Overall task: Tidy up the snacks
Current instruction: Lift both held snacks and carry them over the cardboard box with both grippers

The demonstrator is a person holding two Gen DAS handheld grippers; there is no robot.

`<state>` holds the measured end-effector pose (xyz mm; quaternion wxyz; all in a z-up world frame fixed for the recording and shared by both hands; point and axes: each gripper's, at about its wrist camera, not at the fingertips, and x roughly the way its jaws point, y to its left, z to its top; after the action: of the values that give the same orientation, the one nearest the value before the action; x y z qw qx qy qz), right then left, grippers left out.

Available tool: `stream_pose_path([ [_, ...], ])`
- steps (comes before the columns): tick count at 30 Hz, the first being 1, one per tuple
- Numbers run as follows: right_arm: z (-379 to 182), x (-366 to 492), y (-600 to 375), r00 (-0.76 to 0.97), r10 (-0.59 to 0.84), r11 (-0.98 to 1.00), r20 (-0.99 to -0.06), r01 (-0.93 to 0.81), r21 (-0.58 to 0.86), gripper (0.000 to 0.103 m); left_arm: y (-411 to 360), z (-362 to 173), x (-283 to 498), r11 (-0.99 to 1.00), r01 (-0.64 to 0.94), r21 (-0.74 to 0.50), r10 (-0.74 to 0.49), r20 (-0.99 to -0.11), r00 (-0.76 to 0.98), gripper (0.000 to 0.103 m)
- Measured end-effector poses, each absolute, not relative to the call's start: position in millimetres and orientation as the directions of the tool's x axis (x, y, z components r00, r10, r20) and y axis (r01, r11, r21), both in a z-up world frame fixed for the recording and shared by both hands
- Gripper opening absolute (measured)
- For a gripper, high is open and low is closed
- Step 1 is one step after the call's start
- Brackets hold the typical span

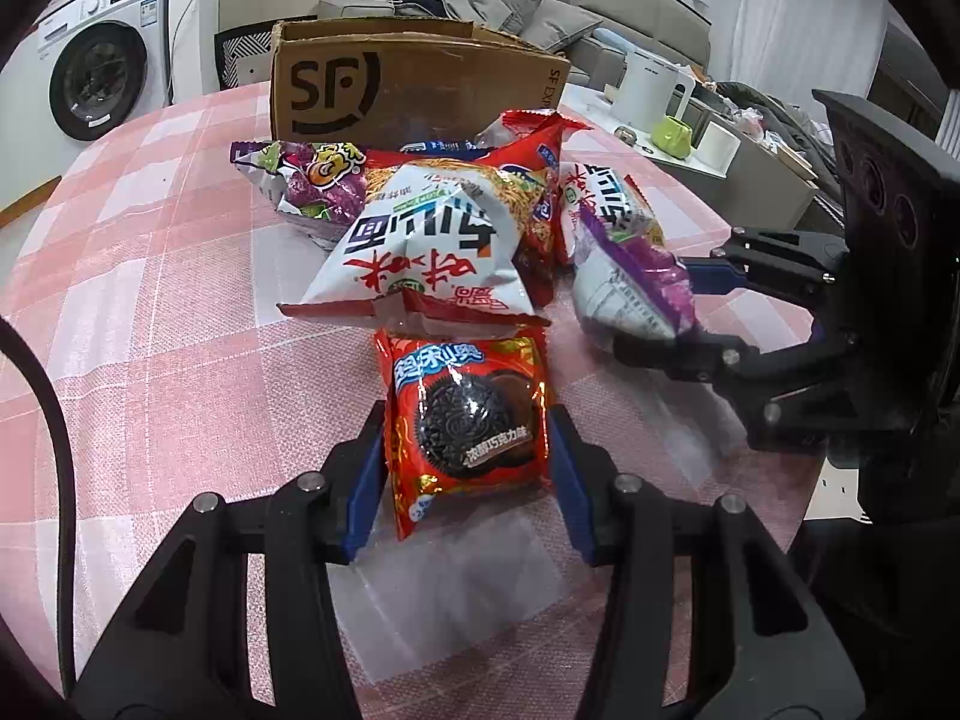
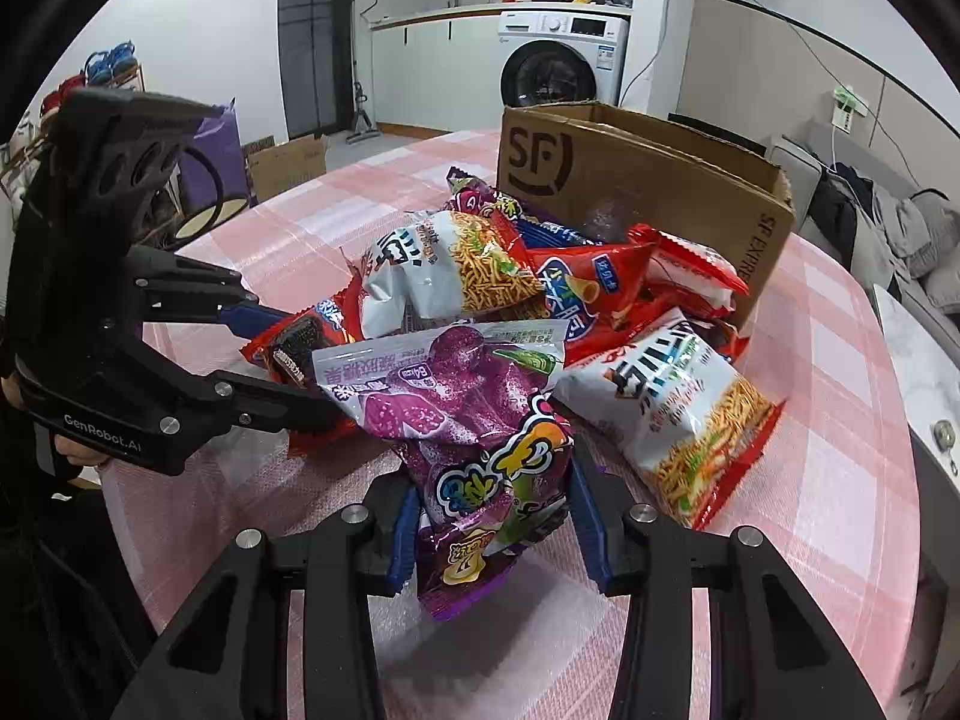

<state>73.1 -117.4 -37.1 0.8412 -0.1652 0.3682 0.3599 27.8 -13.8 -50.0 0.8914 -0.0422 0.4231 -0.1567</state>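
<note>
while both grippers sit low over the pink checked tablecloth (image 1: 150, 276), each already has a packet between its fingers, so the step in hand looks like lifting 2 snacks clear of the pile. nearest in the left wrist view, the left gripper (image 1: 467, 450) has its blue pads against the 2 long edges of the red oreo packet (image 1: 471, 420), which lies flat on the cloth just in front of the heap; the jaws appear closed on it, though how firm the squeeze is cannot be told. in the right wrist view, the right gripper (image 2: 492, 516) pinches the lower end of the purple snack bag (image 2: 474, 414), whose upper part rests on the other packets. a good lift here probably means rising straight up first, since the purple bag touches the white noodle-snack bag (image 2: 690, 420) beside it and could drag it along. the oreo packet's far end lies just under the edge of another white noodle-snack bag (image 1: 420, 252), so a slight pull back toward the gripper would likely free it. farther on, red chip bags (image 2: 594, 288) lean against the open sf cardboard box (image 2: 648, 192), which stands behind the pile and seems the likely place for the snacks. the 2 grippers are close, so staggering their moves should avoid a clash.
</note>
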Motion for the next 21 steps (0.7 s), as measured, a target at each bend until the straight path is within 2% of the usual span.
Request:
stream_pose_path([
  [21, -16.1, 63.1, -147.2, 0.534, 0.505, 0.744, -0.679, -0.667, 0.029, 0.043, -15.4, -15.8, 0.4, 0.930, 0.293, -0.223, -0.364, -0.680, 0.637, 0.047],
])
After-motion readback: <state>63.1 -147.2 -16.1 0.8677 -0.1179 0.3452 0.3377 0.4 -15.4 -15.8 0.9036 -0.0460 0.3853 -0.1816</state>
